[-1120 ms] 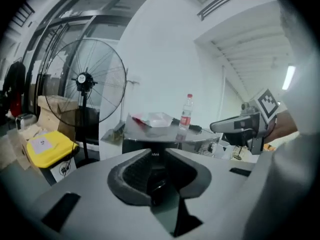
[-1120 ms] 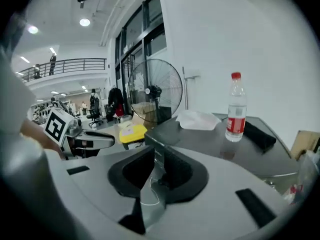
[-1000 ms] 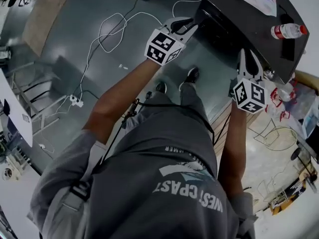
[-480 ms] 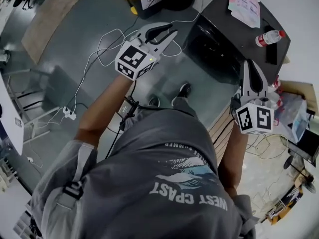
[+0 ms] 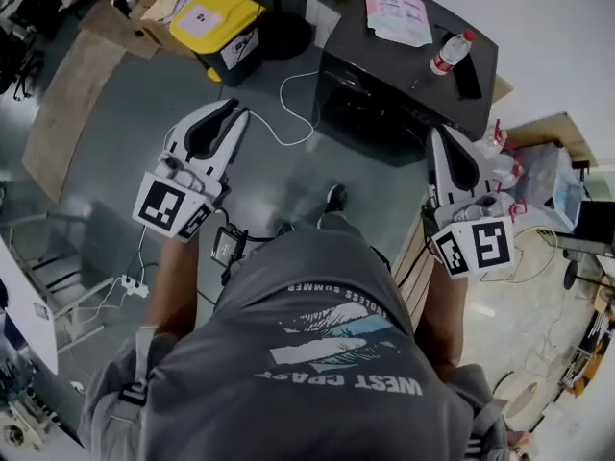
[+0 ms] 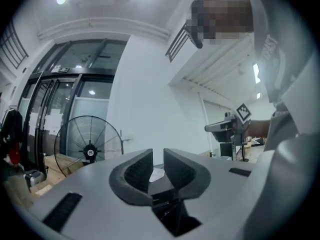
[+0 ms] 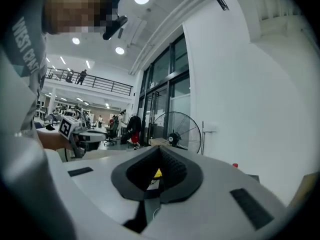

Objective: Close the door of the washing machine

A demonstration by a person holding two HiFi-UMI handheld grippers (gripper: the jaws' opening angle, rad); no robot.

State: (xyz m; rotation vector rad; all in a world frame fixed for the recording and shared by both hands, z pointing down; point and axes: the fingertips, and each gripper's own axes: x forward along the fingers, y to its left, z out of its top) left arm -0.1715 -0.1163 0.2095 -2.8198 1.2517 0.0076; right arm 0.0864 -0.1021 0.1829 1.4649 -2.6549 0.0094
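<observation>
The washing machine (image 5: 384,113) is a dark box on the floor ahead of my feet, its front face flush and dark. My left gripper (image 5: 233,115) hangs in the air to the left of it, well away from the machine; in the left gripper view its jaws (image 6: 158,156) have just been closing and stand a narrow gap apart with nothing between them. My right gripper (image 5: 439,134) is held up near the machine's right front corner, touching nothing; its jaws (image 7: 160,153) have closed tip to tip on nothing.
On the machine lie papers (image 5: 396,12), a plastic bottle (image 5: 452,53) and a dark flat item. A yellow-lidded bin (image 5: 216,22) and cardboard boxes stand at the far left. White cables (image 5: 288,113) and a power strip (image 5: 130,284) lie on the floor. A standing fan (image 6: 89,146) and bags (image 5: 538,181) are nearby.
Both grippers have risen and come back from the machine's front, the left one swinging off to the left. The right jaws have closed. The machine now sits farther away in the head view.
</observation>
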